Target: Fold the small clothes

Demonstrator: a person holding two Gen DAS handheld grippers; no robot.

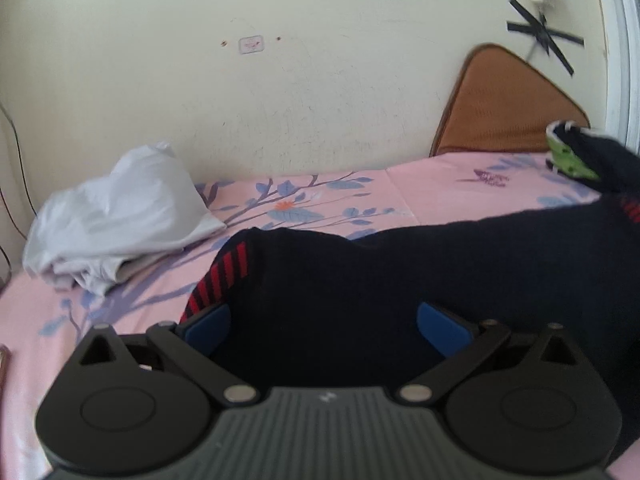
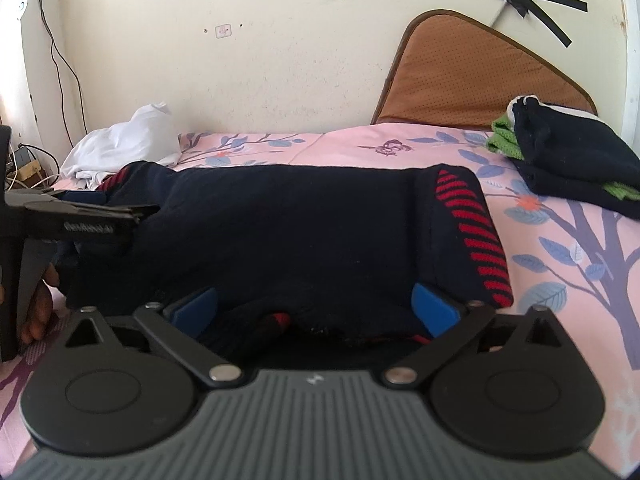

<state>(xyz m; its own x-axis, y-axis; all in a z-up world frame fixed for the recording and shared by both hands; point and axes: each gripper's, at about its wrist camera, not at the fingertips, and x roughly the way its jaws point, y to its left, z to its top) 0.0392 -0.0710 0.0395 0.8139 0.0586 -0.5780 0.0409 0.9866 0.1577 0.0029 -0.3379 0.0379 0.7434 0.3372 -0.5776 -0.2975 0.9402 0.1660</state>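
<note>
Dark navy knitted garment with red-striped cuffs [image 2: 288, 232] lies spread across the pink floral bedsheet [image 2: 560, 264], near edge under both tools. Left gripper [image 1: 324, 324]: blue pads spread wide, cloth between them, not pinched. Right gripper [image 2: 314, 308]: likewise spread over the bunched near hem. Risk: closing on one layer only, or unevenly, would skew the fold. Folded dark stack [image 2: 568, 160] sits far right.

Both my wrist cameras sit low over the bed [image 1: 440, 188], facing the wall [image 2: 280, 60]; both share the dark garment [image 2: 280, 232], close up.
</note>
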